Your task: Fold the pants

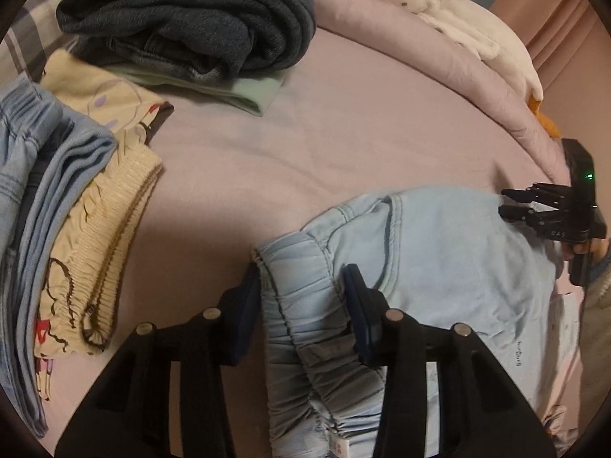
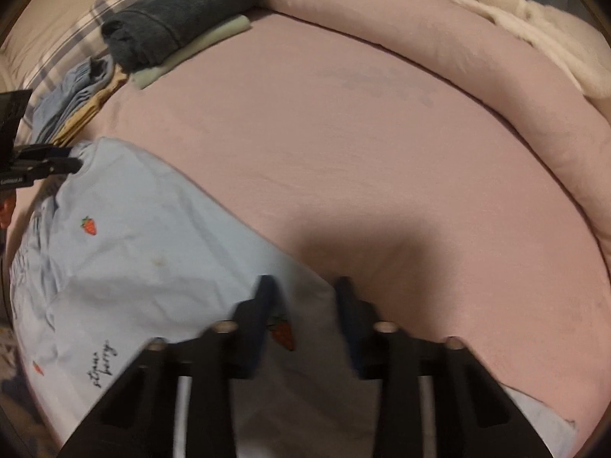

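Note:
Light blue pants (image 1: 458, 259) with small strawberry embroidery (image 2: 88, 226) lie on the pink bed sheet (image 1: 305, 152). My left gripper (image 1: 301, 286) is open. Its fingers straddle the gathered elastic waistband (image 1: 305, 347), with the right finger resting over the fabric. In the right wrist view the left gripper (image 2: 74, 162) sits at the pants' far left corner. My right gripper (image 2: 305, 286) is open at the opposite edge of the pants (image 2: 152, 248), one finger above the cloth and the other above bare sheet. In the left wrist view the right gripper (image 1: 504, 202) shows at the pants' far side.
Folded dark grey clothes (image 1: 191, 19) sit on a mint green piece (image 1: 248, 95) at the back left. A pile of blue denim (image 1: 38, 191) and cream patterned garments (image 1: 107, 229) lies at the left. A rolled pink quilt (image 2: 458, 38) and a white plush duck (image 1: 458, 15) line the far side.

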Demonstrator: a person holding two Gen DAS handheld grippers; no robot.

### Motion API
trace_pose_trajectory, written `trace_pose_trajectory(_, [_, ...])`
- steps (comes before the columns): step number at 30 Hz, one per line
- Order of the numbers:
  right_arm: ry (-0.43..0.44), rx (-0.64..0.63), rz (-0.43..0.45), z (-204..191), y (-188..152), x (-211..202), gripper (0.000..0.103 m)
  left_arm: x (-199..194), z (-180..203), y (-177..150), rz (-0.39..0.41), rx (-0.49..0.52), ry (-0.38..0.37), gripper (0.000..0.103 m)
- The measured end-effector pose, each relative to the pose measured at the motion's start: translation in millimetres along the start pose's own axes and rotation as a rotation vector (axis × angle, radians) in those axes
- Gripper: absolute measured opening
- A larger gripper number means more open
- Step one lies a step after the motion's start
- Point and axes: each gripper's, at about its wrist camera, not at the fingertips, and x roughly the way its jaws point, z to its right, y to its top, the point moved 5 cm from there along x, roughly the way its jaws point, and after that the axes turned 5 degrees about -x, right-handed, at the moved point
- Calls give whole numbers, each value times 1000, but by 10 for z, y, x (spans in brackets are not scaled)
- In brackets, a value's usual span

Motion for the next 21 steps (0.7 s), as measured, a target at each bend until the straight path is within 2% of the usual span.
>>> trace_pose_trajectory(1, [-8, -15, 3, -58, -13, -20, 10, -19, 31, 5, 14, 4, 8, 38])
trace_pose_trajectory(3, [-44, -41, 4, -144, -38, -35, 10, -87, 28, -40, 43, 2, 16, 32])
trace_pose_trajectory(8, [-109, -64, 40, -287, -81, -203, 8, -191, 71, -50, 89, -6, 45, 28])
trace_pose_trajectory(12, [-166, -50, 131, -285, -104, -631, 7, -382, 134, -57, 138, 30, 78, 27])
trace_pose_trajectory(17, [-215, -62, 245, -440, -120, -1165, 7, -669, 224, -138, 196, 52, 55, 27])
trace_pose_trajectory(21, [-240, -91, 288, -609, -299, -1471, 7, -883, 314, -265, 242, 81, 51, 27])
